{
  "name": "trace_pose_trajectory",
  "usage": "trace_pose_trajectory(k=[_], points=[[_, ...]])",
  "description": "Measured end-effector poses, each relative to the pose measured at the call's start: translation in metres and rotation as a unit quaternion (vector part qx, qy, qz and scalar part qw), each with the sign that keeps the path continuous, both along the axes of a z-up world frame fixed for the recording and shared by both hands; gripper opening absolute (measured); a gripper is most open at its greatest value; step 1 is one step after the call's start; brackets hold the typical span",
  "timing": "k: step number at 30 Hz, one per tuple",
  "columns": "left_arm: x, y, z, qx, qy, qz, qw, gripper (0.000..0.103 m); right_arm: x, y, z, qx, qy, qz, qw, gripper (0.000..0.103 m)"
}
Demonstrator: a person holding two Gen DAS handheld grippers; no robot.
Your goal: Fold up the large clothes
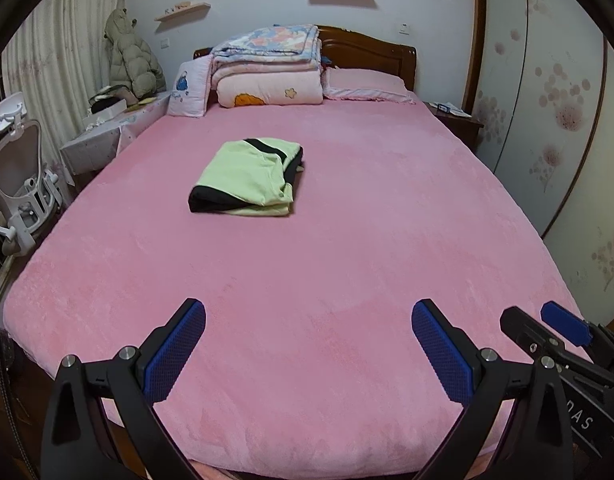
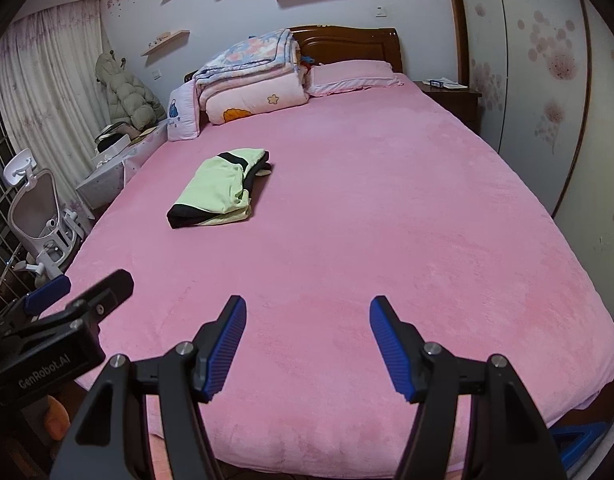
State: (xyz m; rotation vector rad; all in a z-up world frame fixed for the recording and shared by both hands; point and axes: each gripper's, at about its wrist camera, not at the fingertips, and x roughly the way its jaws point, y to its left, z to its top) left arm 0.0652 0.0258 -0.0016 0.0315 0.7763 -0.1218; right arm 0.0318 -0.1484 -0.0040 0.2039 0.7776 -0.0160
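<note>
A light green garment with black trim (image 1: 247, 178) lies folded into a compact rectangle on the pink bed (image 1: 347, 240), left of the middle and well beyond both grippers. The same folded garment (image 2: 221, 190) shows in the right wrist view. My left gripper (image 1: 309, 316) stands open over the bed's near end, nothing between its blue pads. My right gripper (image 2: 307, 312) is open too, with nothing between its fingers, just to the right of the left one. Each gripper appears at the edge of the other's view.
A stack of folded quilts (image 1: 269, 68) and a pink pillow (image 1: 367, 84) sit at the wooden headboard. A white office chair (image 1: 17, 184) and a cluttered side table (image 1: 111, 128) stand left of the bed. A nightstand (image 1: 455, 120) and a floral wardrobe (image 1: 555, 100) are on the right.
</note>
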Motion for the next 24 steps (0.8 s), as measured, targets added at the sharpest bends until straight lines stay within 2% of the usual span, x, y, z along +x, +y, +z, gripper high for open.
trace_pose_trajectory(k=[9, 24], points=[[-0.006, -0.004, -0.005, 0.011, 0.009, -0.003, 0.9999, 0.102, -0.007, 0.006, 0.004, -0.022, -0.010, 0.005, 1.000, 0.064], [-0.011, -0.006, -0.009, 0.007, 0.009, -0.002, 0.9999, 0.102, -0.012, 0.006, 0.002, -0.029, -0.010, -0.005, 1.000, 0.064]])
